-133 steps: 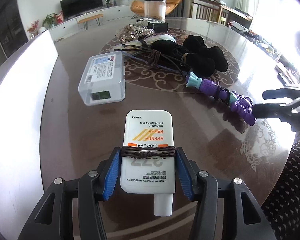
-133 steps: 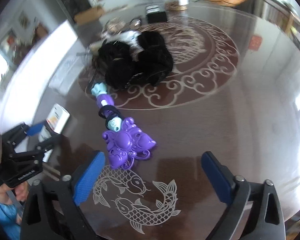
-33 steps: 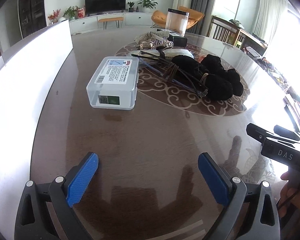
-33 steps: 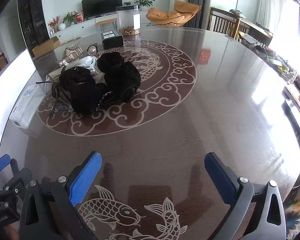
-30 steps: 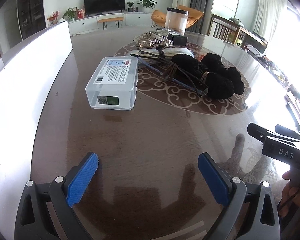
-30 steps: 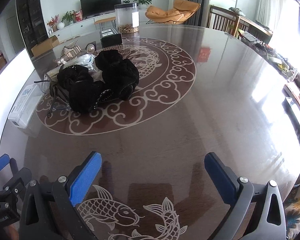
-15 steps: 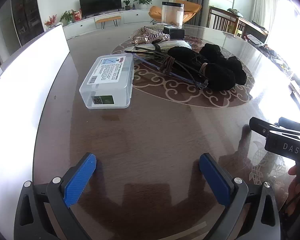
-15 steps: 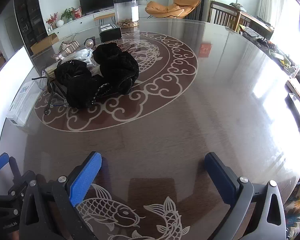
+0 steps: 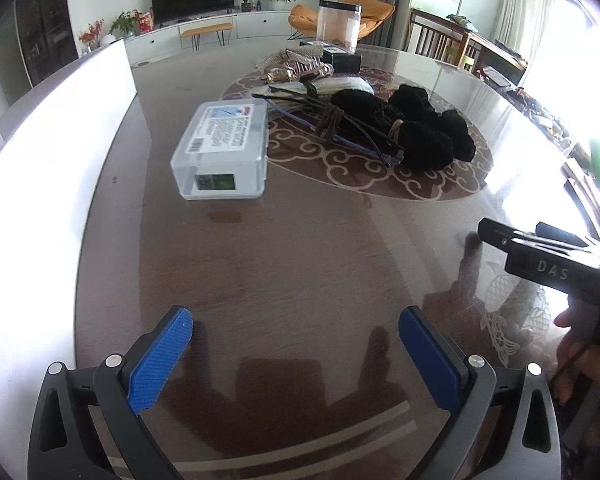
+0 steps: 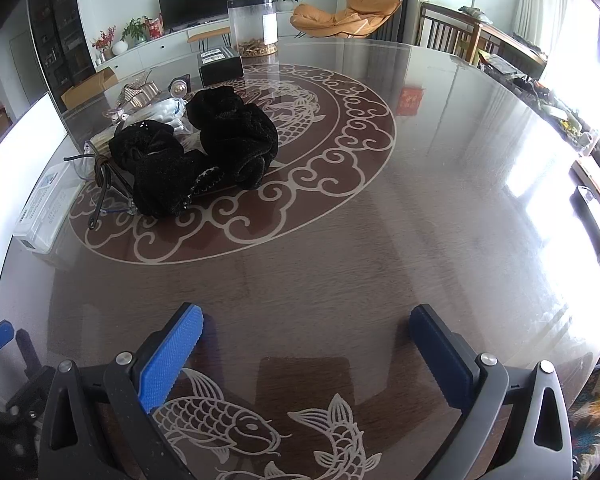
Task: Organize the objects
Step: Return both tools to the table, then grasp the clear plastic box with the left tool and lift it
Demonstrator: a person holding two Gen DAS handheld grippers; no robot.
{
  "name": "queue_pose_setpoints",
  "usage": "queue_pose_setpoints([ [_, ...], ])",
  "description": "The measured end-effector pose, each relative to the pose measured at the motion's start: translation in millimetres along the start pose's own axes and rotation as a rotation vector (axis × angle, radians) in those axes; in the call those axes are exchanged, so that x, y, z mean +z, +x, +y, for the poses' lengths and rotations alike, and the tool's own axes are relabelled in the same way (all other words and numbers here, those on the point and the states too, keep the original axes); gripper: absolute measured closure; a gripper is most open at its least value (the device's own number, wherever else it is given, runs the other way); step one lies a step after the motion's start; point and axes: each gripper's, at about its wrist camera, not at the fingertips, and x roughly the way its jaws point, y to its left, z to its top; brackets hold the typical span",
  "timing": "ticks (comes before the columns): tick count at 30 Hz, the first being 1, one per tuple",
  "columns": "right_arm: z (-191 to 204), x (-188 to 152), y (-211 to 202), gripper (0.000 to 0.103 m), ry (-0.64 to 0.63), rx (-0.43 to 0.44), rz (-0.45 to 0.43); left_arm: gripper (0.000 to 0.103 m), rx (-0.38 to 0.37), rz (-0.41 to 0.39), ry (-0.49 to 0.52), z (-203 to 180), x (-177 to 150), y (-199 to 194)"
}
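Observation:
My left gripper [image 9: 296, 350] is open and empty, low over the dark round table [image 9: 300, 248]. My right gripper [image 10: 306, 344] is open and empty too; its black body shows at the right of the left wrist view [image 9: 540, 252]. A clear plastic box [image 9: 222, 148] with a printed label lies ahead of the left gripper; it also shows at the left edge of the right wrist view [image 10: 46, 208]. Black velvet scrunchies [image 10: 204, 152] lie in a heap on the table's scroll pattern, also in the left wrist view [image 9: 412, 128]. Brown cords and thin dark sticks [image 9: 332, 124] lie against them.
Further back stand a black box [image 10: 220, 65], a clear jar [image 10: 254, 26], metal hair clips [image 9: 296, 62] and a white pouch [image 10: 160, 114]. A white board [image 9: 48, 120] runs along the table's left side. Chairs [image 10: 448, 34] stand beyond the far edge.
Since 4.4 s ago the sunscreen tube has left my left gripper, which has opened, and the purple toy is gone from view. Over the last second both grippers only drifted slightly.

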Motion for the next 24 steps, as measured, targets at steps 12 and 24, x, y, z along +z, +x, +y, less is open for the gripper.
queue_pose_setpoints([
  [12, 0, 1, 0, 0.0, 0.0, -0.001, -0.002, 0.0, -0.116, -0.046, 0.013, 40, 117, -49],
  [24, 0, 1, 1, 0.0, 0.0, 0.0, -0.003, 0.0, -0.015, 0.132, 0.022, 23, 110, 43],
])
